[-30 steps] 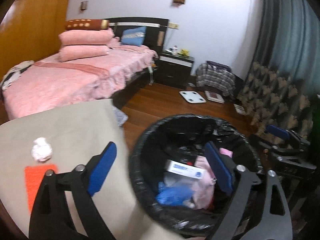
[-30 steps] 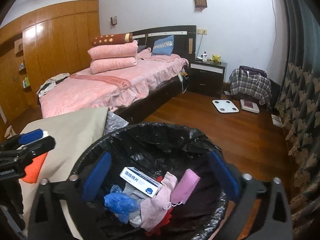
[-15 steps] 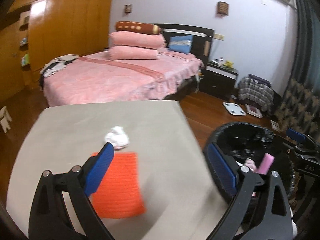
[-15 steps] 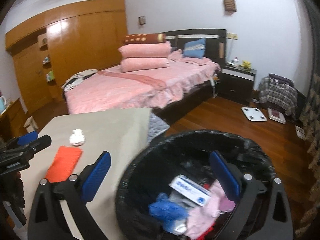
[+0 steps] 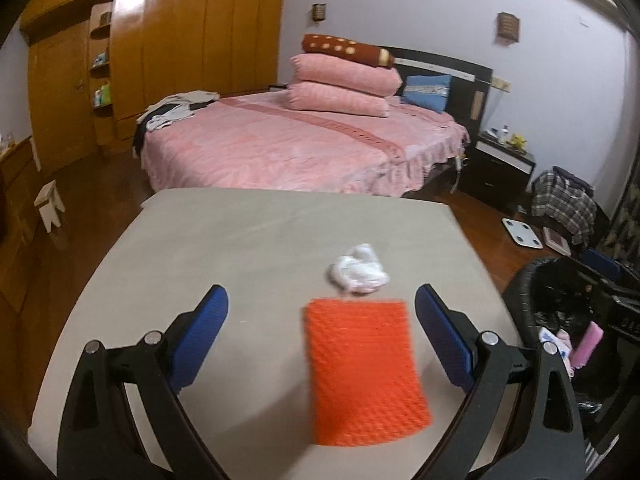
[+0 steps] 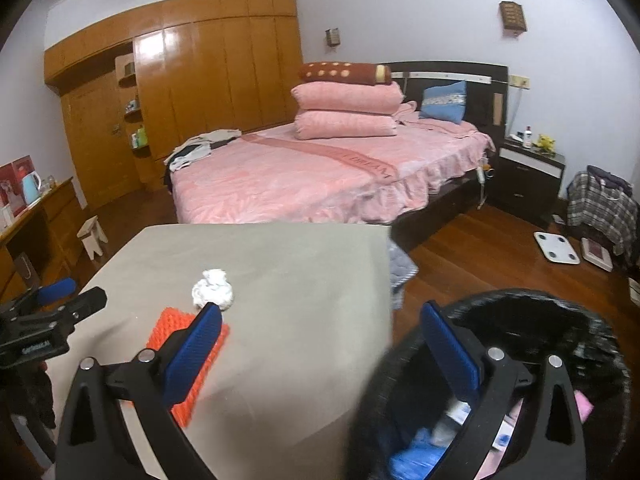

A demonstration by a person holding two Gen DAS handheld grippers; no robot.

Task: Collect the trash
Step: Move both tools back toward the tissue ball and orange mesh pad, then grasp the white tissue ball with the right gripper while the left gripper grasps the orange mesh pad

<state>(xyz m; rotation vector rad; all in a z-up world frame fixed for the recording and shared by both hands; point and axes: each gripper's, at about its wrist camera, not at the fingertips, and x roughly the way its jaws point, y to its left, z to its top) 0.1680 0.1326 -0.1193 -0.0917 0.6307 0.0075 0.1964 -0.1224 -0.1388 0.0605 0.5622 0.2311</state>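
1. Looking down at the crumpled white tissue (image 5: 359, 269), I see it lying on the grey surface (image 5: 248, 240), touching the far edge of an orange textured cloth (image 5: 364, 372) that lies flat there.
2. My left gripper (image 5: 320, 336) hangs over the near part of the surface with its jaws spread wide and nothing between them; the orange cloth sits in the gap between the blue pads (image 5: 200, 332), and the tissue is just beyond it.
3. My right gripper (image 6: 320, 352) is also released and empty. Its left pad is over the surface near the orange cloth, its right pad over the rim of the black-lined trash bin (image 6: 532, 320).
4. The bin stands on the floor just beside the right edge of the surface. Inside I can make out a blue crumpled item (image 6: 416, 456), a pink item (image 6: 582, 404) and something white; the rest is blurred.
5. Behind the surface are a bed with pink covers (image 5: 280, 148), stacked pink pillows (image 5: 344, 88) and a wooden wardrobe (image 5: 180, 40).
6. A white bathroom scale (image 6: 557, 247) lies on the wood floor, well apart from the bin.
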